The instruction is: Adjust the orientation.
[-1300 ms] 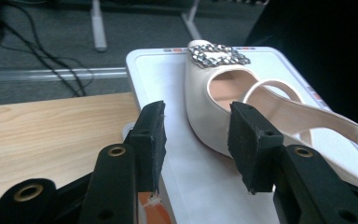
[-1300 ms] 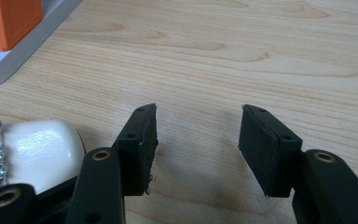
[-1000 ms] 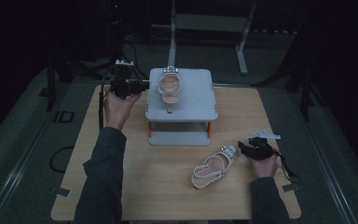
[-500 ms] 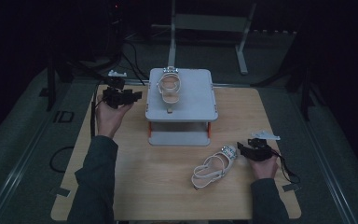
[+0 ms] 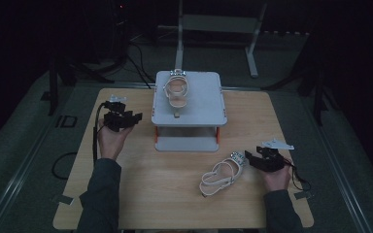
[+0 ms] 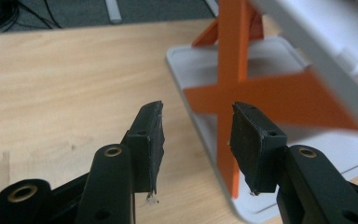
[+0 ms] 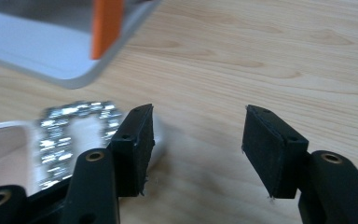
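Note:
A pale strappy sandal (image 5: pixel 177 91) lies on the top shelf of a grey stand (image 5: pixel 204 97) with orange legs. Its mate (image 5: pixel 222 174) lies on the wooden table, jewelled strap toward my right gripper (image 5: pixel 249 156). That gripper is open just right of the strap; its jaws have just been opening, with nothing between them (image 7: pixel 196 140) and the sparkly strap (image 7: pixel 70 135) to their left. My left gripper (image 5: pixel 135 116) is open and empty, low beside the stand's left side. Its jaws (image 6: pixel 196 135) face an orange leg (image 6: pixel 228 93).
The stand's lower shelf (image 5: pixel 187 143) rests on the wooden table (image 5: pixel 175 204). Cables (image 5: pixel 60 165) trail off the table's left side, and a metal frame (image 5: pixel 223 24) stands behind it. The floor around is dark.
My left gripper has come down from beside the sandal on the stand's top and drawn back left, toward me. My right gripper stays beside the sandal on the table.

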